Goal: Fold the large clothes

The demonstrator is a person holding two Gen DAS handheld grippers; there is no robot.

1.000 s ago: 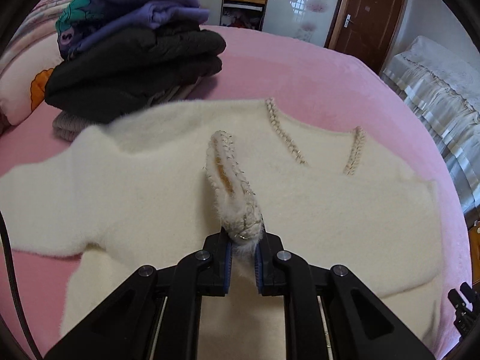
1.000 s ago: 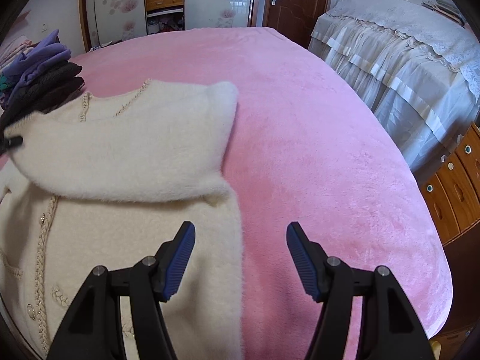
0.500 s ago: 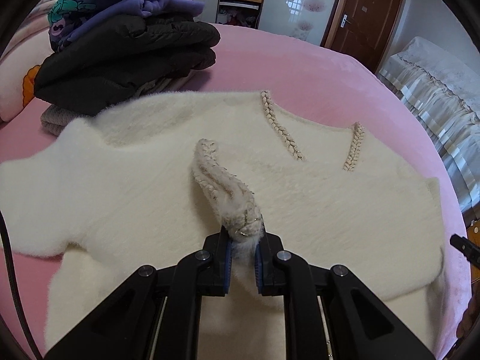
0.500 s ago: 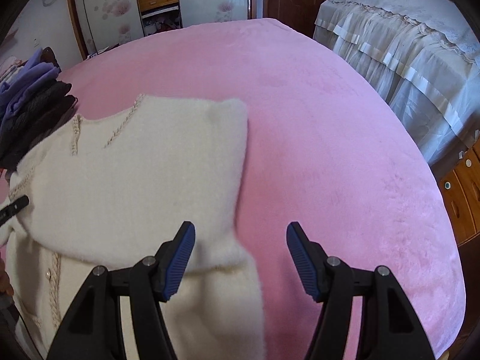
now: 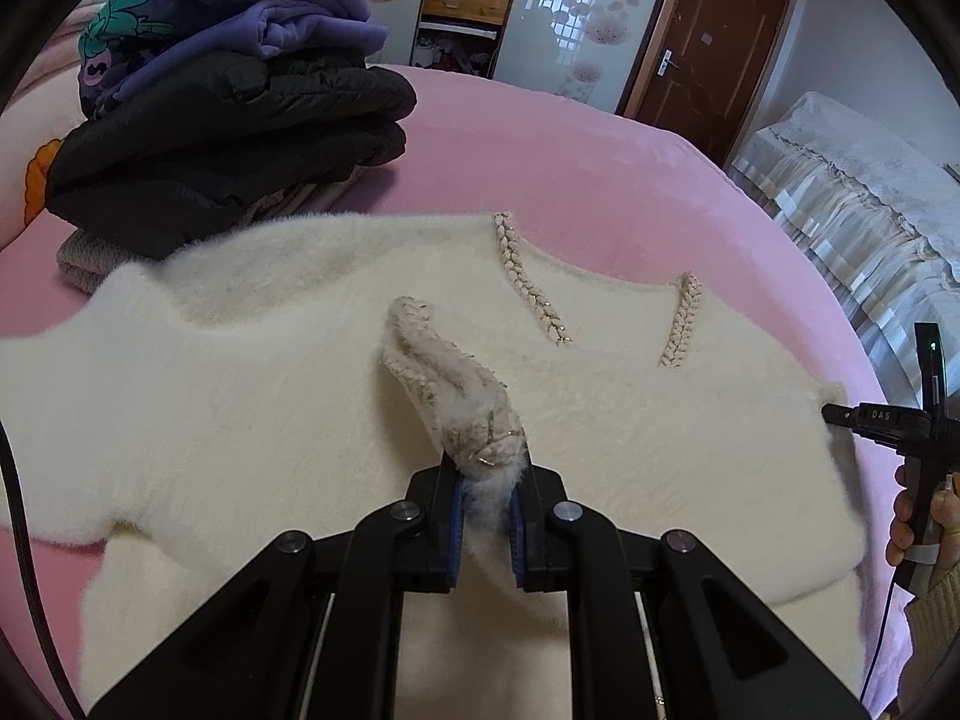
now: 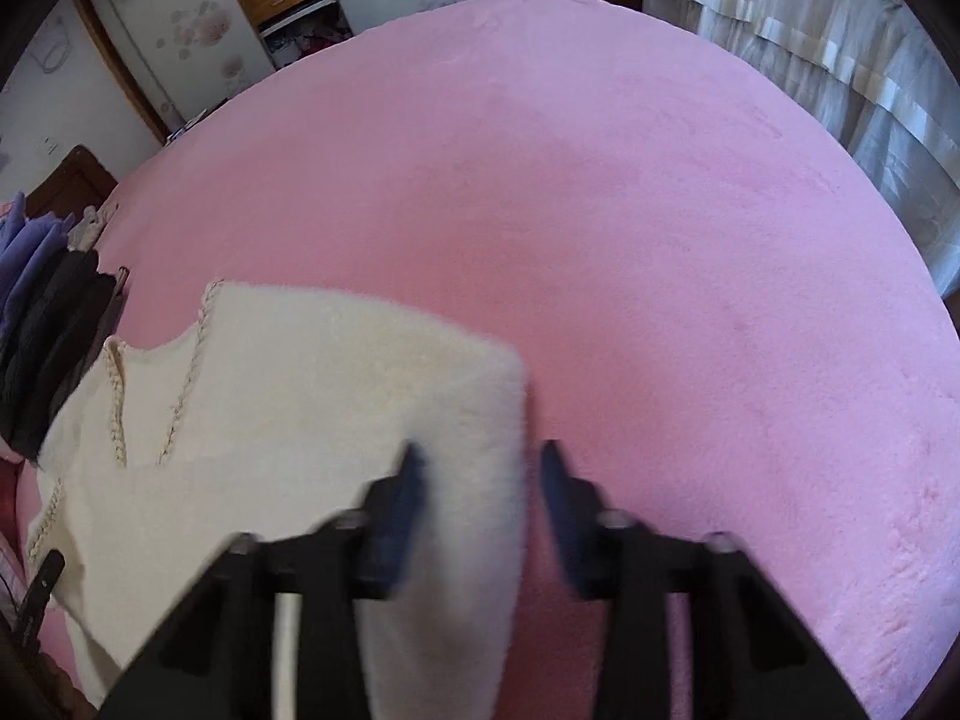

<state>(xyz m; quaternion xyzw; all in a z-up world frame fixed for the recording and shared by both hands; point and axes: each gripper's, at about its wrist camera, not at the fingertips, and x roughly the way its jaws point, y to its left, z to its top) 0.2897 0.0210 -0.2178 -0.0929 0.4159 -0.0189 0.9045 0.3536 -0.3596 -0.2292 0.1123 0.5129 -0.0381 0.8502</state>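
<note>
1. A fluffy cream-white sweater [image 5: 252, 372] with pale braided trim [image 5: 528, 285] flecked with metallic thread.
2. A plain pink blanket [image 6: 630, 228] beneath it.
3. Stacked clothes: a purple garment [image 5: 270, 12] with a teal and black print, above a black jacket [image 5: 228, 126] and grey knit [image 5: 81, 252].
4. Black grippers with blue pads [image 5: 456, 516].
5. A brown door [image 5: 708, 48].

My left wrist camera looks steeply down along its fingers, close over the fluffy cream sweater [image 5: 600, 420] on the pink plush bedspread [image 5: 570, 180], facing the stack of folded dark and purple clothes [image 5: 240, 114]. My right wrist camera looks down over the sweater's right edge, blurred; both views share sweater, bedspread and stack.
</note>
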